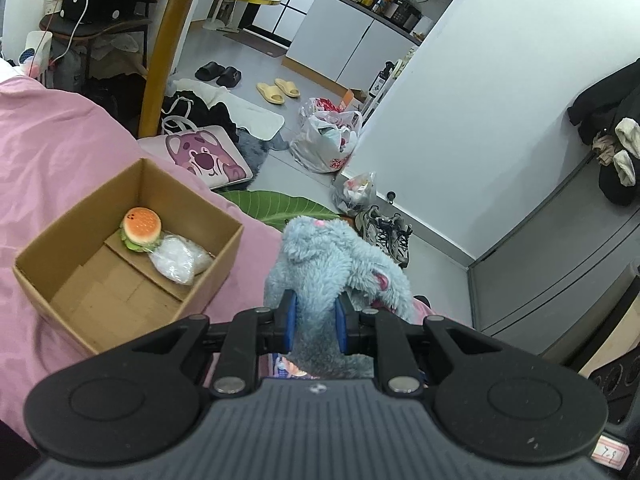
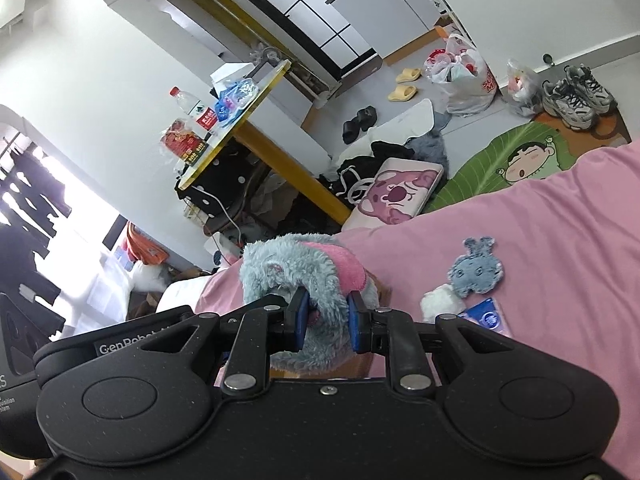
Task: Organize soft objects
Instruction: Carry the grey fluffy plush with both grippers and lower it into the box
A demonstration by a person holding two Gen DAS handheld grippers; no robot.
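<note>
A fluffy grey-blue plush toy (image 1: 340,260) with pink patches is held in the air, and my left gripper (image 1: 316,322) is shut on its lower part. My right gripper (image 2: 327,322) is shut on the same plush toy (image 2: 296,272) from another side. To the left, an open cardboard box (image 1: 80,240) sits on the pink bedcover (image 1: 52,152). Inside it lie a small burger toy (image 1: 142,230) and a clear plastic bag (image 1: 180,262). A flat grey bunny-shaped piece (image 2: 476,268), a white fluffy ball (image 2: 440,304) and a blue packet (image 2: 488,318) lie on the bedcover (image 2: 560,240).
A round table with a yellow leg (image 1: 164,48) stands behind the bed. A pink bear cushion (image 1: 208,156), a green leaf rug (image 1: 276,204), slippers (image 1: 278,90), plastic bags (image 1: 328,140) and sneakers (image 1: 388,232) are on the floor. A white wall (image 1: 480,100) is at right.
</note>
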